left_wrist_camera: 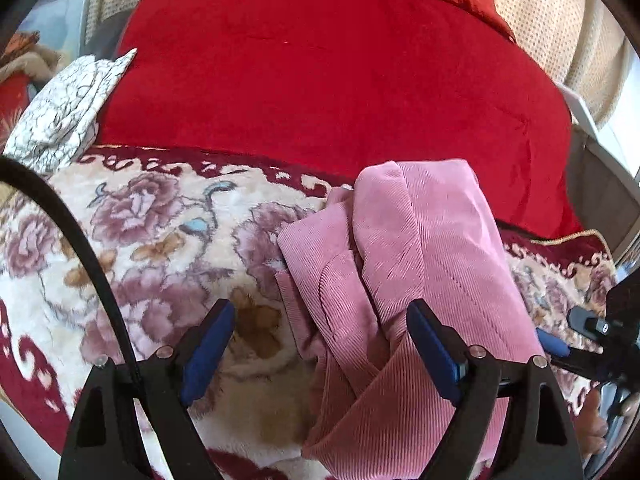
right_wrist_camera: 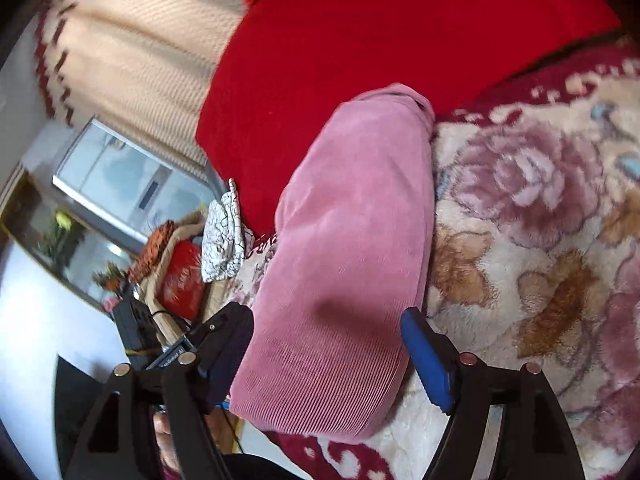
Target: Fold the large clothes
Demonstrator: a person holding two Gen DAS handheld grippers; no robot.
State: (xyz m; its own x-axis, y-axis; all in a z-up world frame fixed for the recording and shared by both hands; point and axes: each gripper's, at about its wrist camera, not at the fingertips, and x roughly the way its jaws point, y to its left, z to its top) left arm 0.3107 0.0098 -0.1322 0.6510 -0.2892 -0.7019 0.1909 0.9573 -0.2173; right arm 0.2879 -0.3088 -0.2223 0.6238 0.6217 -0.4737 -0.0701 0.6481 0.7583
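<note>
A pink corduroy garment (left_wrist_camera: 420, 248) lies folded in a long bundle on a floral plush blanket (left_wrist_camera: 160, 240). My left gripper (left_wrist_camera: 320, 354) stands open over the bundle's near end. Its right pad rests above the cloth and its left pad hangs over bare blanket. In the right wrist view the same pink garment (right_wrist_camera: 352, 240) fills the gap of my right gripper (right_wrist_camera: 326, 360). The jaws stand wide at either side of it and the cloth lies flat, not pinched. The right gripper's fingertips (left_wrist_camera: 554, 344) also show at the garment's right edge.
A red quilt (left_wrist_camera: 320, 72) covers the bed beyond the blanket. A white crackle-patterned cloth (left_wrist_camera: 68, 108) lies at its left corner. A cream knit cover (right_wrist_camera: 140, 40), a window (right_wrist_camera: 120, 176) and a red bag (right_wrist_camera: 182, 276) sit off the bed's side. A black cable (left_wrist_camera: 80, 240) crosses the left.
</note>
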